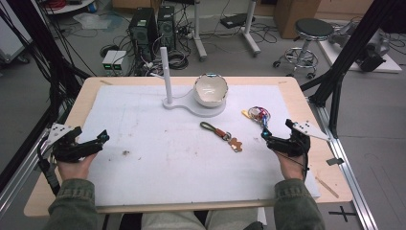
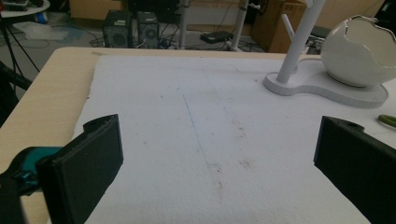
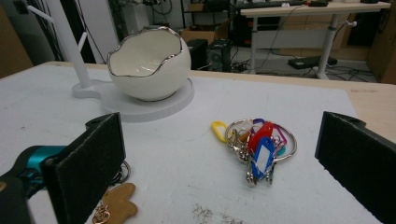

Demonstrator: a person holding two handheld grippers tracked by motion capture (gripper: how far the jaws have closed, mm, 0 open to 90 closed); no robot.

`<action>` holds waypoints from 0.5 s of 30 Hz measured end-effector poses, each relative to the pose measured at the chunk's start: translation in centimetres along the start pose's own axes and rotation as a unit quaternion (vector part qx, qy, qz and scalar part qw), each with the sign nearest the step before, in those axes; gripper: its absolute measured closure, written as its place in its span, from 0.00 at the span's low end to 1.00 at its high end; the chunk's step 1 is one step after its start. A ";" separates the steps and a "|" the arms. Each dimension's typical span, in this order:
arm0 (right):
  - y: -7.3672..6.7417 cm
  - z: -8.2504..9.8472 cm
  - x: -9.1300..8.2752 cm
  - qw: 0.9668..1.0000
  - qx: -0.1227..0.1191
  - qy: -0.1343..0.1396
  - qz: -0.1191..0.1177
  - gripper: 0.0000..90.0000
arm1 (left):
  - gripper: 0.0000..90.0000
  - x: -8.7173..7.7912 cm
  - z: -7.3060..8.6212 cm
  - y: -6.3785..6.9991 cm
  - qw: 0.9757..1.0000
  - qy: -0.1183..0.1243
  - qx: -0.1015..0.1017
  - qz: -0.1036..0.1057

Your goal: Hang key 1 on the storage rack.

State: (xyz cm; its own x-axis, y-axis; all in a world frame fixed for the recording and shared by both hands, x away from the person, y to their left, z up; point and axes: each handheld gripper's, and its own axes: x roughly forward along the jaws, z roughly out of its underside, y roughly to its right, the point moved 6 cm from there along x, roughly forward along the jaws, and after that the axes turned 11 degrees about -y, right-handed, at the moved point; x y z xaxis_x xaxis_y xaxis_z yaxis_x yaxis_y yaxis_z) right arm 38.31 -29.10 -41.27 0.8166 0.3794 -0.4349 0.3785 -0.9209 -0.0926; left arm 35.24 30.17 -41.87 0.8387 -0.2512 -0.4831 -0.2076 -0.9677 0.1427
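Right tool (image 3: 219,154) agape before key bunch (image 3: 258,145): coloured tags, silver rings.

Bowl (image 1: 210,89) on stand (image 1: 184,104), keyring bunch (image 1: 258,114) right, key fob (image 1: 221,134) in front

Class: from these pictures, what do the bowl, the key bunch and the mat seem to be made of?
Bowl: probably glazed ceramic, glossy white with a silvery jagged rim.
Key bunch: shiny metal rings, with tags that look like coloured plastic.
Mat: matt white and stained, possibly foam or felt; the look leaves it open.
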 end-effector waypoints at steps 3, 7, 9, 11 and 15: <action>-0.1 0.0 0.1 1.000 -0.002 -0.004 0.000 0.01 | 0.02 0.0 0.0 0.0 1.000 0.002 -0.002 0.001; -0.2 0.0 0.0 1.000 0.005 -0.005 -0.004 0.01 | 0.02 0.1 0.0 0.1 1.000 0.000 0.003 0.004; -0.2 0.0 0.1 1.000 0.016 -0.012 -0.016 0.01 | 0.02 0.1 0.0 0.1 1.000 0.000 0.003 0.004; -0.3 0.0 0.1 0.999 0.022 -0.015 -0.020 0.01 | 0.02 0.0 0.0 0.0 1.000 -0.001 0.002 0.002; -0.5 0.0 0.2 0.999 0.016 -0.023 -0.020 0.01 | 0.02 0.1 0.0 -0.1 1.000 0.000 -0.003 0.001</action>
State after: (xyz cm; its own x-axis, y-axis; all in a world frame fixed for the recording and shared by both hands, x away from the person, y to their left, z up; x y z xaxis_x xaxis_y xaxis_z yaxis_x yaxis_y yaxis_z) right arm 38.26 -28.57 -41.30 0.7800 0.4120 -0.4710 0.3953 -0.9079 -0.1395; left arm 35.33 30.27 -41.89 0.8386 -0.2531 -0.4824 -0.2064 -0.9671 0.1486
